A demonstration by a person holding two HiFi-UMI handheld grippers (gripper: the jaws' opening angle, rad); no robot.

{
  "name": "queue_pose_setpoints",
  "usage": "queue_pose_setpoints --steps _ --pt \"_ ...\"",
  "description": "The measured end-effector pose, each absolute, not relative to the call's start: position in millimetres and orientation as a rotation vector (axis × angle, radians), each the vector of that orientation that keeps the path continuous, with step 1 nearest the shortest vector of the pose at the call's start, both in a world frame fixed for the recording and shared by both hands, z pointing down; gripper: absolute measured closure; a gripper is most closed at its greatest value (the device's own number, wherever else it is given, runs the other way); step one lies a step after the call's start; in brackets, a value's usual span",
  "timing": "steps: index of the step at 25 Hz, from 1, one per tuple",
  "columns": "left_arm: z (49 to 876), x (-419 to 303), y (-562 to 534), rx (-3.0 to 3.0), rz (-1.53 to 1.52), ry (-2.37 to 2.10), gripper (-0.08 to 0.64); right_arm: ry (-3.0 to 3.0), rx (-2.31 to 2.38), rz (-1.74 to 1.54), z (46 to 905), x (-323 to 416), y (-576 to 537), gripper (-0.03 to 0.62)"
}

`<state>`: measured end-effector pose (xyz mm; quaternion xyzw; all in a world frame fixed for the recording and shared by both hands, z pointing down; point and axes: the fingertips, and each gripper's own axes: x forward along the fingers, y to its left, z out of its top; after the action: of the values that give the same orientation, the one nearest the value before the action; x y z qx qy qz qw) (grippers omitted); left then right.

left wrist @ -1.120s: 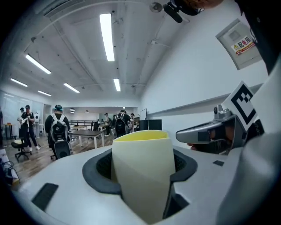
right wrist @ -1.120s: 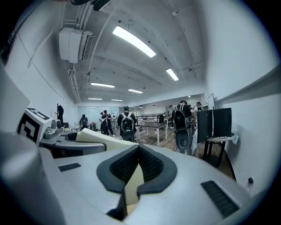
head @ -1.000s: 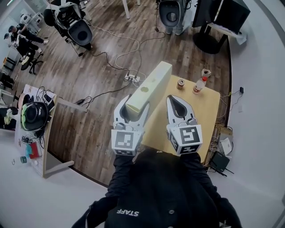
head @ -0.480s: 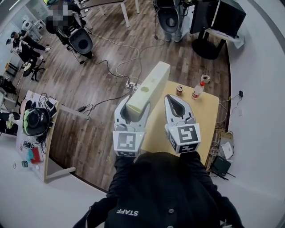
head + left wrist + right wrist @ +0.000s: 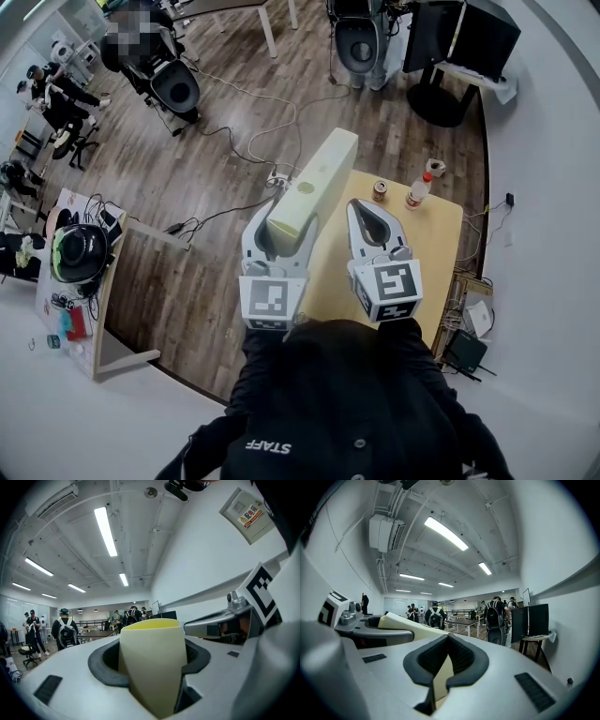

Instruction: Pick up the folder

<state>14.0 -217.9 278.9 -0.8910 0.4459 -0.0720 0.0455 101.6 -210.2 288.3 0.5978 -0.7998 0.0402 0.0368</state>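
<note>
A thick pale yellow folder (image 5: 316, 181) hangs in the air over the left edge of the wooden table (image 5: 429, 246), its far end reaching out above the floor. My left gripper (image 5: 280, 221) is shut on its near end; in the left gripper view the folder (image 5: 152, 665) fills the gap between the dark pads (image 5: 104, 665). My right gripper (image 5: 363, 206) is level beside it over the table, shut, with nothing in it. In the right gripper view its tips (image 5: 449, 641) meet, and the folder (image 5: 405, 625) shows to the left.
A drinks can (image 5: 380, 190) and a red-capped bottle (image 5: 419, 186) stand at the table's far edge. A power strip (image 5: 278, 175) with cables lies on the wooden floor. A side table with a helmet (image 5: 73, 253) stands at left. A monitor stand (image 5: 441, 89) is at the far right.
The left gripper has lifted the folder a little above the table. The right gripper has stayed in place.
</note>
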Motion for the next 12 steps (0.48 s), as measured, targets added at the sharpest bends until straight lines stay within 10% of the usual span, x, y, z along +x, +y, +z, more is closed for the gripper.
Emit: queue_pose_setpoints --steps 12 --pt "278.7 17.7 -210.6 -2.71 -0.257 1.363 0.265 -2.471 1.829 0.15 288.6 104.0 -203.8 0.572"
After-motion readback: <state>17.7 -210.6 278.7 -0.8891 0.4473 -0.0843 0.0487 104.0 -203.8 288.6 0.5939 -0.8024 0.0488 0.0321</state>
